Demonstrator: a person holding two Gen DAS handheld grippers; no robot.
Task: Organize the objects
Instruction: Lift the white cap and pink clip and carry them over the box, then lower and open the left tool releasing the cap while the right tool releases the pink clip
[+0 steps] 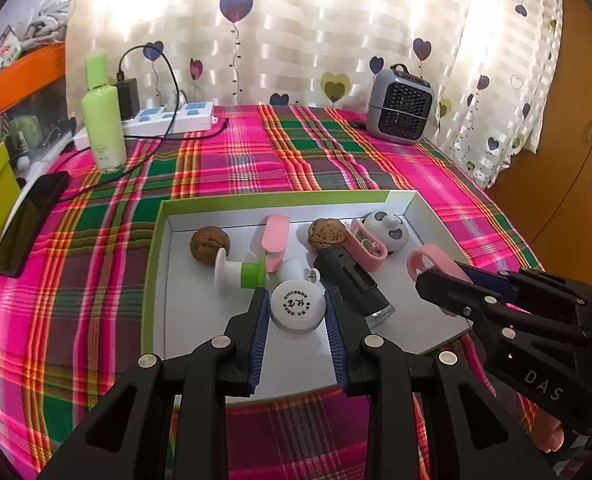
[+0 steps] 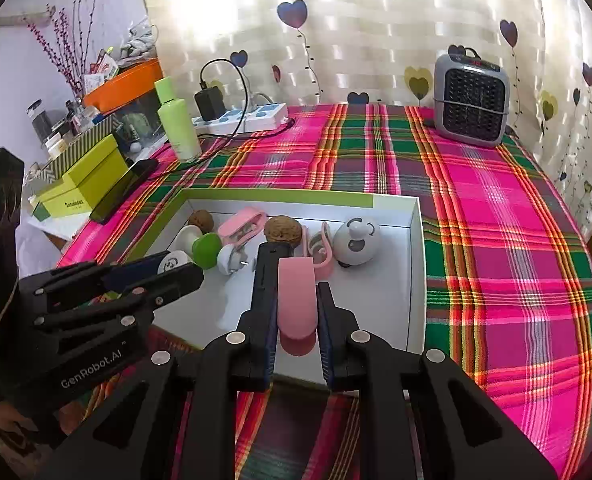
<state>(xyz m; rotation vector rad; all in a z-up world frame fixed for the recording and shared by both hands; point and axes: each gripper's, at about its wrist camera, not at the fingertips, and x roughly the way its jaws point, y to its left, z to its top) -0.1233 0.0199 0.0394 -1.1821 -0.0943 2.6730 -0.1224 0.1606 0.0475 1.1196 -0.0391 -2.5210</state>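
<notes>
My L gripper [image 1: 296, 312] pinches white round jar [image 1: 296, 307] over the box [image 1: 157, 240]; R gripper [image 2: 296, 308] clamps pink clip [image 2: 296, 300], long axis along fingers, above box's near-right corner.

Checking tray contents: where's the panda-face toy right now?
In the left wrist view, the panda-face toy sits in the white tray's far right corner, just beyond the pink case and right of a walnut.
</notes>
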